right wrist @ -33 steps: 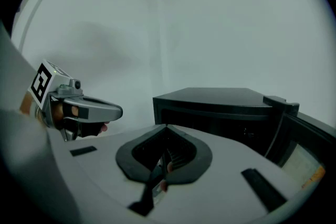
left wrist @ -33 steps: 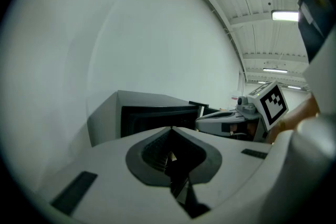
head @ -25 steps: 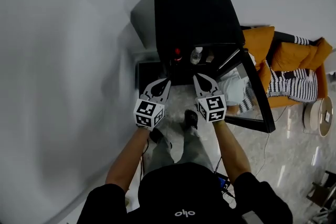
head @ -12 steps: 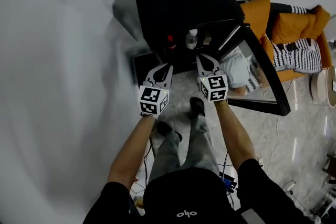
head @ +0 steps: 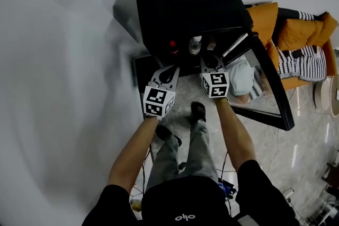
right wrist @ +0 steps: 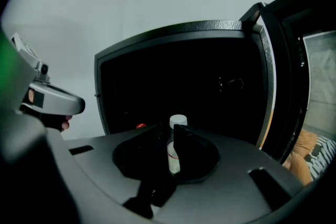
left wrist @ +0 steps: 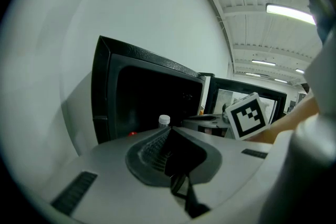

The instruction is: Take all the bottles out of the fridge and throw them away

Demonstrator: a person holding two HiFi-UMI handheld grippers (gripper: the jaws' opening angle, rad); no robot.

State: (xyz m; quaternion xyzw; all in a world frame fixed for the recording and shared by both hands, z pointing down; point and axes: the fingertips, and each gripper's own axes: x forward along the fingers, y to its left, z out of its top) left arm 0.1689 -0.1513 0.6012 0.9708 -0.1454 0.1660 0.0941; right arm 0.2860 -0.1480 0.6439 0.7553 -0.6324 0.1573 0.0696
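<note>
The fridge (head: 185, 2) is a squat, glossy black box with hard square edges, and its glass door (head: 267, 98) hangs open on my right. If I drift that way going in, I could knock the pane. My left gripper (head: 168, 69) is closed on nothing, its ribbed grey pads pressed together. My right gripper (head: 211, 59) has just been parting its jaws, but only to a narrow slit, with nothing gripped. The clear bottle (right wrist: 174, 156) stands inside the fridge, beyond the tips and lined up with that slit. It looks like smooth, round, thin plastic, so jaws this narrow would probably shove it over, perhaps into the red-capped bottle (head: 172, 44) beside it. Its small white cap (right wrist: 178, 121) looks too slick to pinch.
</note>
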